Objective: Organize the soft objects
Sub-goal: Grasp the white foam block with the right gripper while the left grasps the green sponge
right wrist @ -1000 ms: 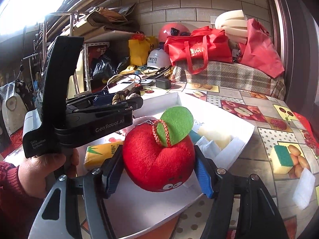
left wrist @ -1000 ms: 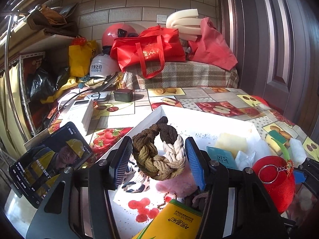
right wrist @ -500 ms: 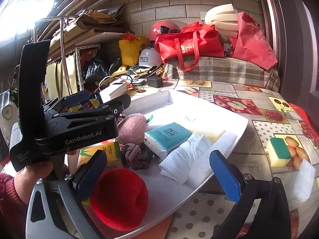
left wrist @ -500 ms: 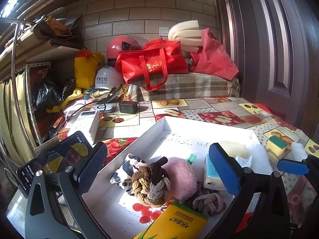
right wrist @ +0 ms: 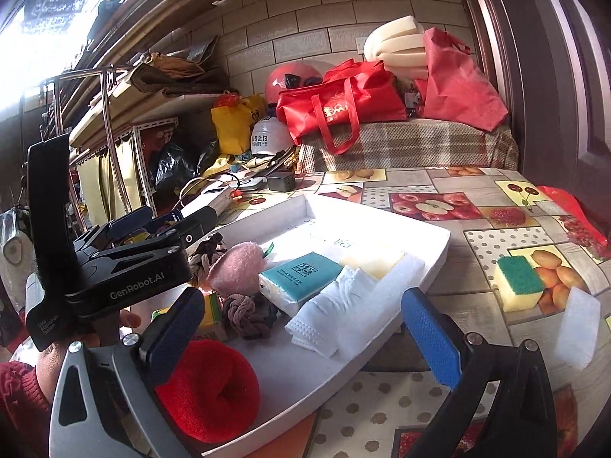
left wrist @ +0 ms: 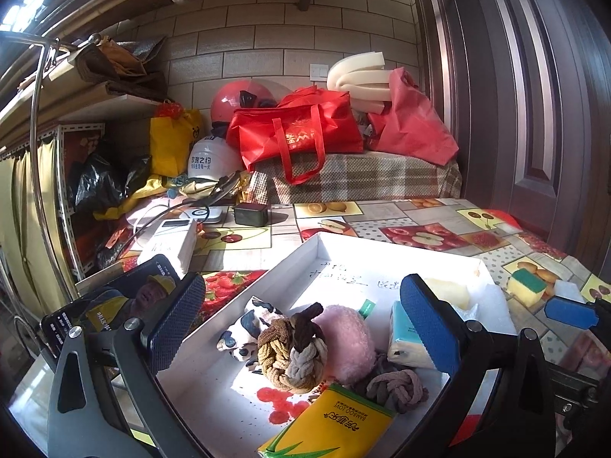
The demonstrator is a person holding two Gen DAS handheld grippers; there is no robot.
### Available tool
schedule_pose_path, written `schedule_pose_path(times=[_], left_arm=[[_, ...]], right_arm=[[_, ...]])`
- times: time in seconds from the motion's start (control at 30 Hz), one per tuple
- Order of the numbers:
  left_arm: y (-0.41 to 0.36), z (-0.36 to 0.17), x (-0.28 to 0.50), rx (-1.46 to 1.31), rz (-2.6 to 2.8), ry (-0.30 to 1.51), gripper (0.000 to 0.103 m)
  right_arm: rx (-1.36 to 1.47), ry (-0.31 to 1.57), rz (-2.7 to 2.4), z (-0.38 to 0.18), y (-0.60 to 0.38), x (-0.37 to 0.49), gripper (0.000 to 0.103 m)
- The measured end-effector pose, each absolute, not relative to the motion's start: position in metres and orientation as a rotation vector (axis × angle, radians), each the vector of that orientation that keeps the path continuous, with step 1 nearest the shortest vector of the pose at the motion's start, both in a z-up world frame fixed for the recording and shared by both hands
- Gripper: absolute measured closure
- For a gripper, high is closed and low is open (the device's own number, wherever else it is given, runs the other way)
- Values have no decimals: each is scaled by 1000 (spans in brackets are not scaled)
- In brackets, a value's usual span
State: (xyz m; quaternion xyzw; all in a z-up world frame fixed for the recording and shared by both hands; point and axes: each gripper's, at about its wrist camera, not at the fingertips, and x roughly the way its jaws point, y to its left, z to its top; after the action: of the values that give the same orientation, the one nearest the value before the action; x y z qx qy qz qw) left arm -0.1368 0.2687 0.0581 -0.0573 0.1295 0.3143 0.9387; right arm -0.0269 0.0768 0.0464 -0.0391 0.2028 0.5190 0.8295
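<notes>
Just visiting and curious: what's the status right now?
Both grippers open, just released. Braided knot and red plush apple in white tray. Nothing blocking.

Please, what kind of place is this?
Probably a cluttered home storage or entry corner, not a workshop: a fruit-print tablecloth, red shopping bags and helmets piled by a brick-tiled wall, beside a wooden door.
</notes>
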Motion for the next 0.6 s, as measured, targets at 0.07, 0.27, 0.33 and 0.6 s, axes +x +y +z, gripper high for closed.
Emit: schedule_pose_path(times=[0.07,0.27,0.33,0.6], left_arm=[[261,59,-140,-114,634,250,0],[219,61,-142,-106,502,237,0],[198,61,-140,-99,428,250,0],[120,63,-110,-57,218,319,0]], right_arm=[[-62,454,1095,45,70,-21,0],[-26,426,979,47,31,-5,0],[-61,346,857,52,9,6,0],[-134,677,588,25,-42,114,0]])
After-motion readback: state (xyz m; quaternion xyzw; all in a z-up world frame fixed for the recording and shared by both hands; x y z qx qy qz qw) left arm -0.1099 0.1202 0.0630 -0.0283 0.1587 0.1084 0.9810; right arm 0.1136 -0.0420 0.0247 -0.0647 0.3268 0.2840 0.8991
